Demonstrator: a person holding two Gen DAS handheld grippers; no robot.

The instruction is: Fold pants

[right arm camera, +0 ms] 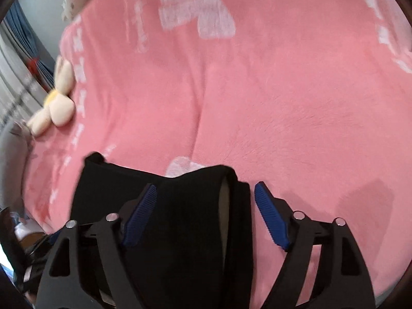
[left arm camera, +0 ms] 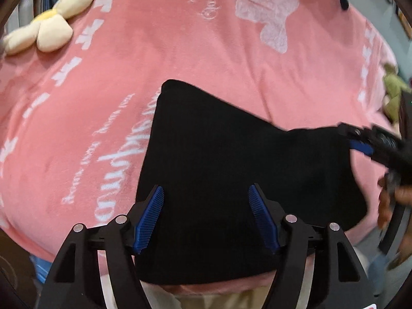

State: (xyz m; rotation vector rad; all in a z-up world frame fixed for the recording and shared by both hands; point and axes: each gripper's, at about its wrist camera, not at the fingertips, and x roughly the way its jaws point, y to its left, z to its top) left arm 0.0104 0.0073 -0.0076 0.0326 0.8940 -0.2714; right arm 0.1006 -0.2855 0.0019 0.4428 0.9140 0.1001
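Observation:
The black pants (left arm camera: 231, 170) lie in a folded wedge on the pink blanket (left arm camera: 180, 51) near its front edge. My left gripper (left arm camera: 206, 193) is open and hovers over the near part of the pants with nothing between its blue pads. My right gripper (left arm camera: 360, 148) shows in the left wrist view at the pants' right corner. In the right wrist view my right gripper (right arm camera: 204, 193) is open, and a raised fold of the pants (right arm camera: 180, 231) lies between its spread fingers without being pinched.
A cream flower-shaped plush (left arm camera: 49, 25) lies at the blanket's far left and also shows in the right wrist view (right arm camera: 55, 103). A green plush (left arm camera: 394, 90) sits at the right edge. The blanket (right arm camera: 283, 90) stretches wide beyond the pants.

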